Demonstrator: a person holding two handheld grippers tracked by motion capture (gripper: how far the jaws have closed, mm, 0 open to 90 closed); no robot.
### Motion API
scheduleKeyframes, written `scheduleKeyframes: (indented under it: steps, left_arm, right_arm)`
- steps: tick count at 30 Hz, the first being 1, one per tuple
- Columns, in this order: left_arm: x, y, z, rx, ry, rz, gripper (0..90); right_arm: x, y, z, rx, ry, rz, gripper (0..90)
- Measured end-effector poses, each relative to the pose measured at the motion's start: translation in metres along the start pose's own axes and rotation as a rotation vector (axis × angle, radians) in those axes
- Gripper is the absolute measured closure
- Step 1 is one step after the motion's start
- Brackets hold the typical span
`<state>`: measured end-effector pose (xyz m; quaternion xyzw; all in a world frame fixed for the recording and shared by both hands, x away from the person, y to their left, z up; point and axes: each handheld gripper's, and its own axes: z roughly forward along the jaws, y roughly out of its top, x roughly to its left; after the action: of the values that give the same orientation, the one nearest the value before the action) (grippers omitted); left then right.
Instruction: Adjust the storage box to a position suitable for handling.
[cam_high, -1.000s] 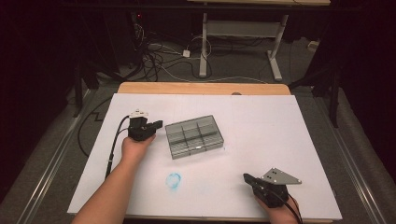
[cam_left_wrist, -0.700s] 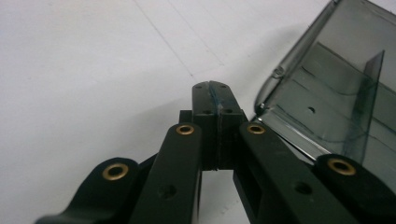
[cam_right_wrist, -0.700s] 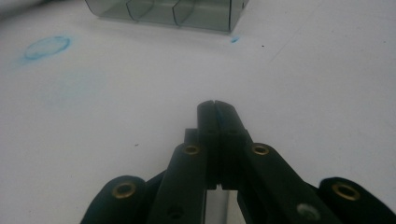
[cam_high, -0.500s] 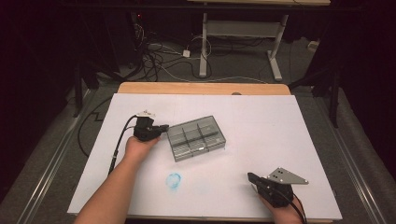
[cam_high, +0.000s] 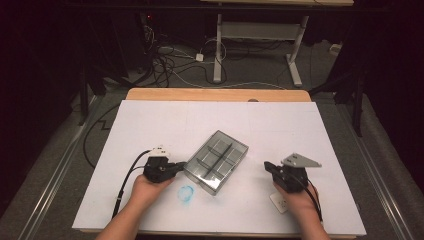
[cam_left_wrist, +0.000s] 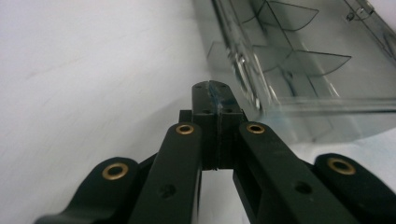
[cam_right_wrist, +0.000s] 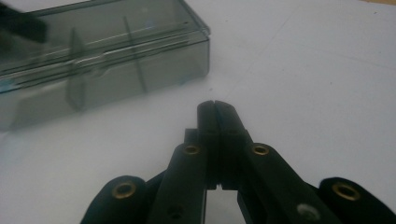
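One box (cam_high: 216, 161) is lying on the white tabletop (cam_high: 150, 120), and two claws are working around it, one in each of the person's hands. The box is a smoky, see-through plastic case with a flat lid, and thin partitions are dividing its inside into six compartments, two rows of three; as far as the pictures are showing, the compartments are holding nothing. It is sitting near the middle of the tabletop, turned at a slant, with one corner pointing toward the far right and the opposite corner toward the near left.

The left claw (cam_high: 181, 164) is resting low on the tabletop at the left of the box, its jaws pressed fully together with nothing between them. Its tip is pointing right and is sitting against the box's near-left end; in the left gripper view the closed tip (cam_left_wrist: 212, 93) is lying just beside the lower edge of the box (cam_left_wrist: 299, 60).

The right claw (cam_high: 268, 165) is also closed on nothing. It is pointing left toward the box and is standing apart from it, with bare tabletop between. In the right gripper view its shut tip (cam_right_wrist: 215, 112) is aiming past the near corner of the box (cam_right_wrist: 107, 56).

One blue smudge (cam_high: 186, 192) is marking the tabletop just near of the box.
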<state>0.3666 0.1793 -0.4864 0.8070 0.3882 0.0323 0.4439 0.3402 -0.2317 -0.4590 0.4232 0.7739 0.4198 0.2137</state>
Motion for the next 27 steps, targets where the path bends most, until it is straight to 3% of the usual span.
scheduleKeyframes:
  steps: [1,4,5,7,11,13,16,27]
  left_arm:
    - [-0.001,-0.005,-0.006,-0.016,0.013,-0.019,87.8]
    - [-0.005,-0.023,-0.026,-0.047,0.026,-0.055,87.8]
    - [-0.008,-0.030,-0.032,-0.044,0.034,-0.044,87.8]
    - [-0.015,-0.040,-0.043,-0.039,0.055,-0.024,87.8]
    - [-0.023,-0.057,-0.057,-0.053,0.039,-0.061,87.8]
    - [-0.024,-0.060,-0.060,-0.051,0.059,-0.078,87.8]
    - [-0.023,-0.061,-0.063,-0.061,0.059,-0.098,87.8]
    - [-0.027,-0.061,-0.062,-0.032,0.076,-0.087,87.8]
  right_arm:
    - [0.000,0.000,0.000,0.000,0.000,0.000,90.0]
    - [-0.011,0.023,0.035,0.030,-0.017,0.000,90.0]
    - [-0.011,0.023,0.035,0.030,-0.017,0.000,90.0]
    - [-0.015,0.037,0.058,0.062,-0.017,-0.007,90.0]
    - [-0.015,0.042,0.078,0.111,-0.003,-0.016,90.0]
    - [-0.017,0.040,0.087,0.117,0.026,0.021,90.0]
    - [-0.018,0.038,0.091,0.101,0.038,0.062,90.0]
    - [-0.010,0.040,0.090,0.132,0.069,-0.015,90.0]
